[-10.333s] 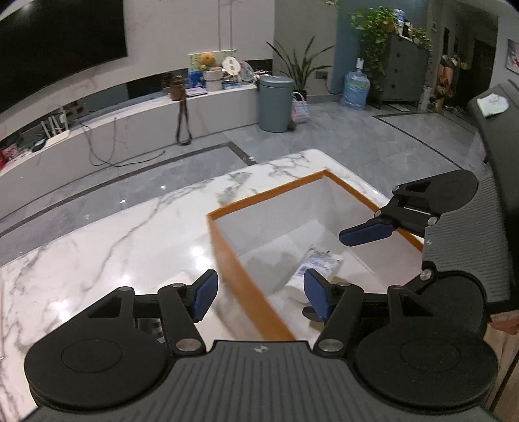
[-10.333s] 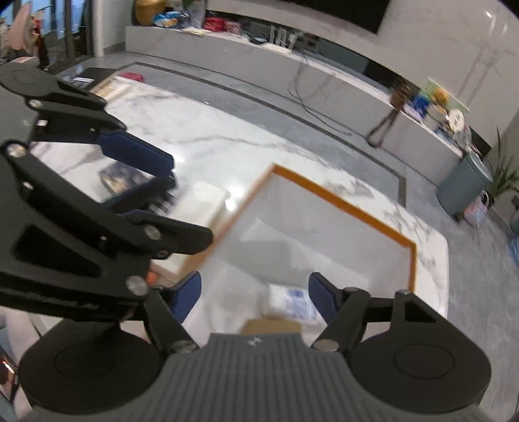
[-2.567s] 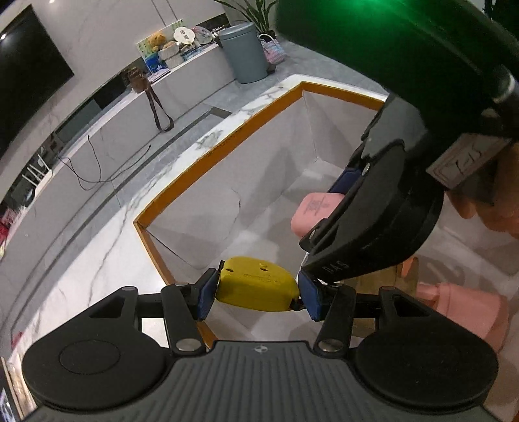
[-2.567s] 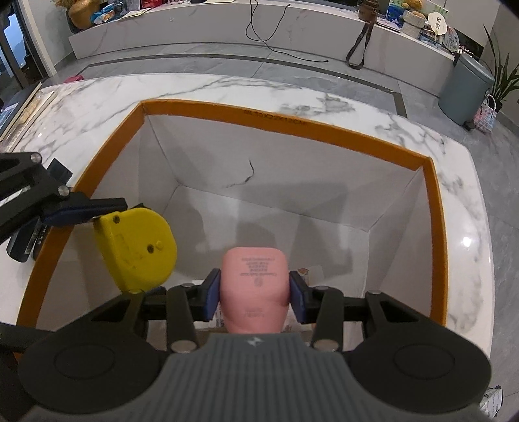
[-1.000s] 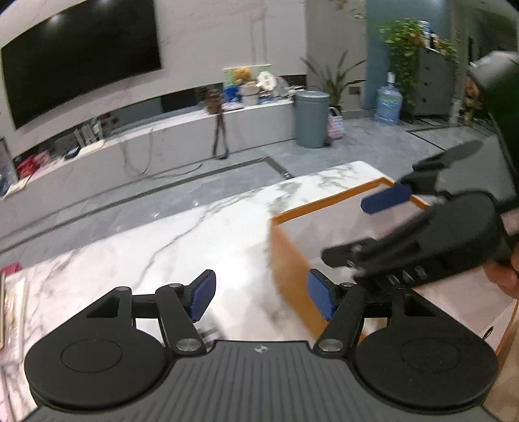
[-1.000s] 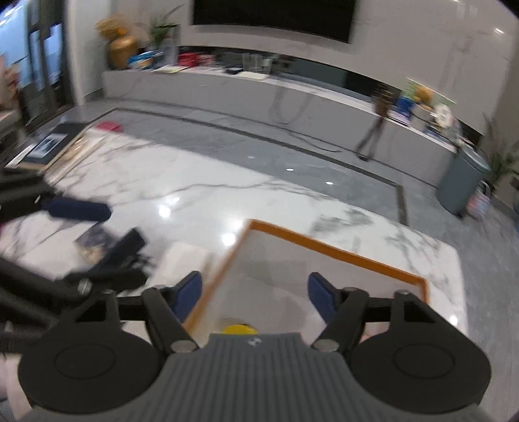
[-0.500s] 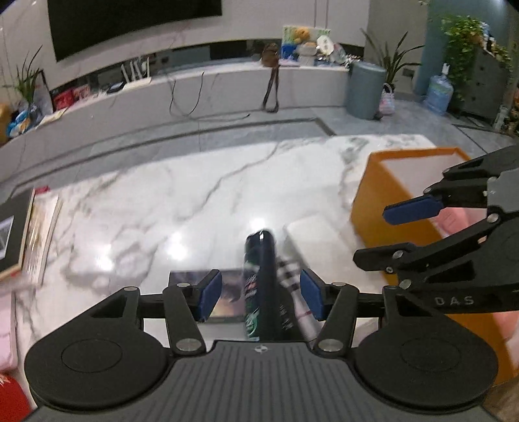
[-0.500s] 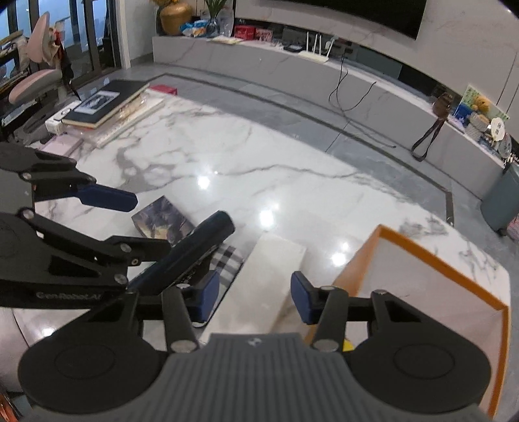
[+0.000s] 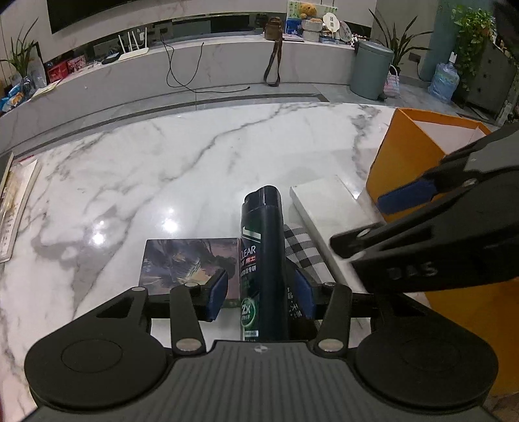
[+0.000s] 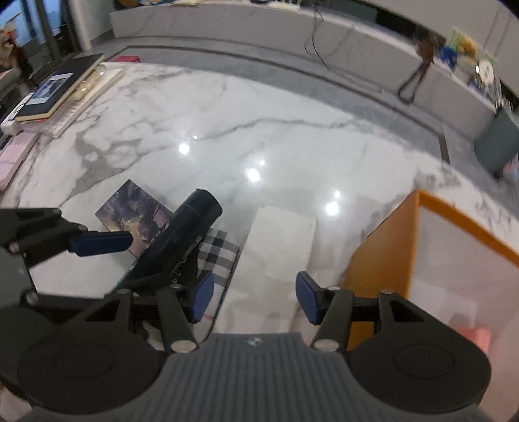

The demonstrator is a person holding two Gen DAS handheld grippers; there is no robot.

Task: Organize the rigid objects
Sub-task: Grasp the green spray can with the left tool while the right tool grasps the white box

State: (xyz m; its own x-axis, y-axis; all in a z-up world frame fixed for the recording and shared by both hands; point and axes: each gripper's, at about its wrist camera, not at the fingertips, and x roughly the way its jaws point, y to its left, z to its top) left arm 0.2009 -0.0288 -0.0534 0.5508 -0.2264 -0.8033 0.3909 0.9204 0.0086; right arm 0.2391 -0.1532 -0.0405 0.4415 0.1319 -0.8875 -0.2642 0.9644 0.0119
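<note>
Left tool (image 9: 261,293) jaws closing, dark shampoo bottle (image 9: 263,256) straddled between pads, not yet clamped. Right tool (image 10: 252,297) opening, nothing held, white box (image 10: 275,246) ahead at 12 o'clock. Orange bin (image 9: 402,155) at 2 o'clock on bench (image 9: 162,162), kept near for drop-off.

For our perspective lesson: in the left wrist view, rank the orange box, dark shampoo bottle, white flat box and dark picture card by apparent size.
1. orange box
2. dark shampoo bottle; nearness enlarges it
3. white flat box and dark picture card: too alike, both partly hidden

A home living room: wall television (image 9: 129,13), houseplants (image 9: 470,29), marble table (image 9: 194,155).
</note>
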